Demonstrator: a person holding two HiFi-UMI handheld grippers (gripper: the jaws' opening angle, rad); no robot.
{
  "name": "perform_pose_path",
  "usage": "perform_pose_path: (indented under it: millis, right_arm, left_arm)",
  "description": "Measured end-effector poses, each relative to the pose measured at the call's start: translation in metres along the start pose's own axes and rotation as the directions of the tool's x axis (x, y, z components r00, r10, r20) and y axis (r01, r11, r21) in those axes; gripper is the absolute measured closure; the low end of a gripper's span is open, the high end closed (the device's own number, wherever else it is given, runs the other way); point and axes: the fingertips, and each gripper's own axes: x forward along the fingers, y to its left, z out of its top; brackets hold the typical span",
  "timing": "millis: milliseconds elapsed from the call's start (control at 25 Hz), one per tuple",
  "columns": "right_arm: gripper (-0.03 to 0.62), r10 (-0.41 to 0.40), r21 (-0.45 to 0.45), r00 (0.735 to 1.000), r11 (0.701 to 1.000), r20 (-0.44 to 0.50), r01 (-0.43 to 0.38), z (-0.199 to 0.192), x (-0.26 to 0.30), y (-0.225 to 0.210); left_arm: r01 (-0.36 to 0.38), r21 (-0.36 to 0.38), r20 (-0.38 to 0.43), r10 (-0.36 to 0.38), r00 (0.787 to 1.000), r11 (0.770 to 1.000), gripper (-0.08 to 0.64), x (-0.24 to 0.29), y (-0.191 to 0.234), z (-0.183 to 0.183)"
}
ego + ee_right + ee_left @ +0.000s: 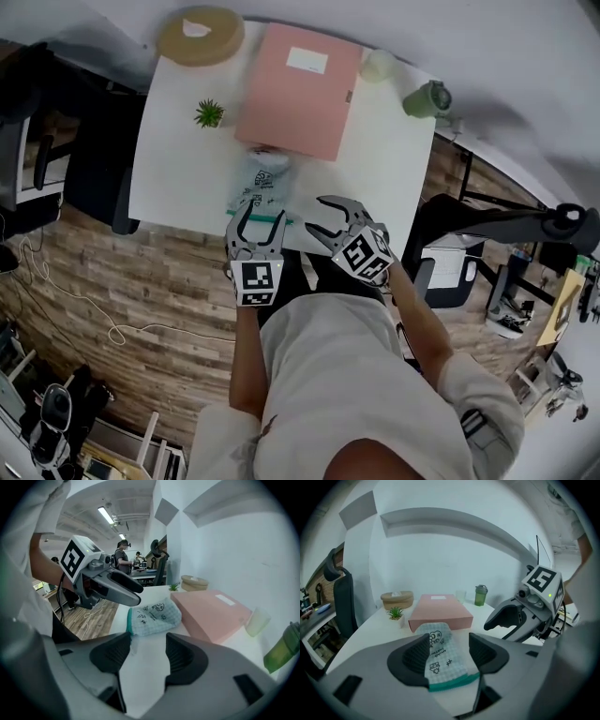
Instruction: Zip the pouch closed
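A pale green checked pouch (260, 186) with a teal zip edge lies flat on the white table (169, 169), its far end against a pink box (300, 89). My left gripper (263, 211) hovers over the pouch's near, teal end. In the left gripper view its jaws (449, 639) stand open on either side of the pouch (439, 653), with the pads clear of the fabric. My right gripper (316, 213) is just right of the pouch near the table's front edge, open with only bare table between its jaws (147, 644). The pouch (154, 616) lies ahead of it.
A small potted plant (208, 114), a round wooden box (200, 35), a clear cup (378, 64) and a green bottle (427, 98) stand along the back of the table. An office chair (94, 159) is at the table's left, another chair (450, 262) at its right.
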Motion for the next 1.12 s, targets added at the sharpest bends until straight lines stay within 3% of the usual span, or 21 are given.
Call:
perform_pose_path:
  millis: [440,920,1120]
  right_arm:
    - [0.396,0.182,-0.126,0.979,0.973,-0.093,-0.193,-0.034,0.027,0.026]
    - [0.469,0.287,-0.176,0.948,0.935,-0.137,-0.309,-0.047,0.042,0.038]
    - [0.544,0.315,-0.180,0.936,0.923,-0.156,-0.341,-0.050,0.046,0.039]
  left_arm:
    - [-0.041,-0.076,-0.096,0.034,0.995,0.996,0.311,-0.002,-0.031,-0.064]
    - [-0.019,-0.090,-0.172,0.003,0.985,0.996,0.321,0.008,-0.059,-0.098]
    - [-0.007,-0.089,-0.195,-0.010,0.981,0.996,0.324,0.011,-0.068,-0.106]
